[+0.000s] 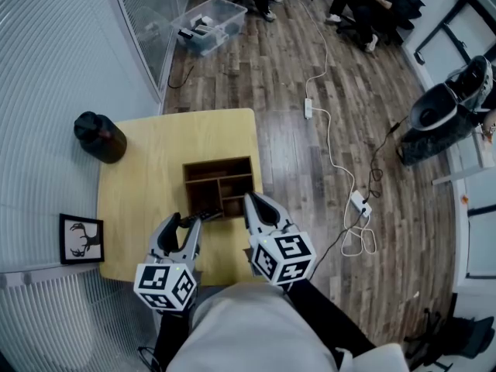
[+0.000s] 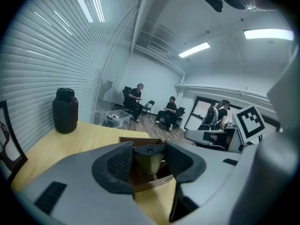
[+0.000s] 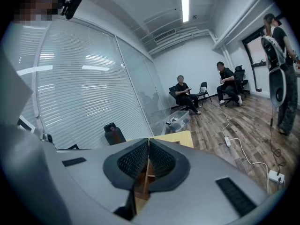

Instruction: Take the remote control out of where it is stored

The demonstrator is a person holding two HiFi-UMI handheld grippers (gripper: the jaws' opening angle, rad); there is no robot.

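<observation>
A wooden organizer box (image 1: 217,163) with open compartments stands on the yellow table (image 1: 139,184) near its right edge. My left gripper (image 1: 188,220) hovers at the box's near side, shut on the black remote control (image 1: 203,216), which lies crosswise between its fingers. In the left gripper view the remote (image 2: 149,153) shows end-on between the pads of the left gripper (image 2: 149,159), with the organizer box (image 2: 149,182) just behind. My right gripper (image 1: 249,201) is beside the box's right near corner, shut and empty; its pads meet in the right gripper (image 3: 148,156) view.
A black jar (image 1: 101,136) stands at the table's far left corner and a framed deer picture (image 1: 81,237) at its near left. On the wood floor are a clear plastic bin (image 1: 208,23), a power strip with white cable (image 1: 360,204), and seated people beyond.
</observation>
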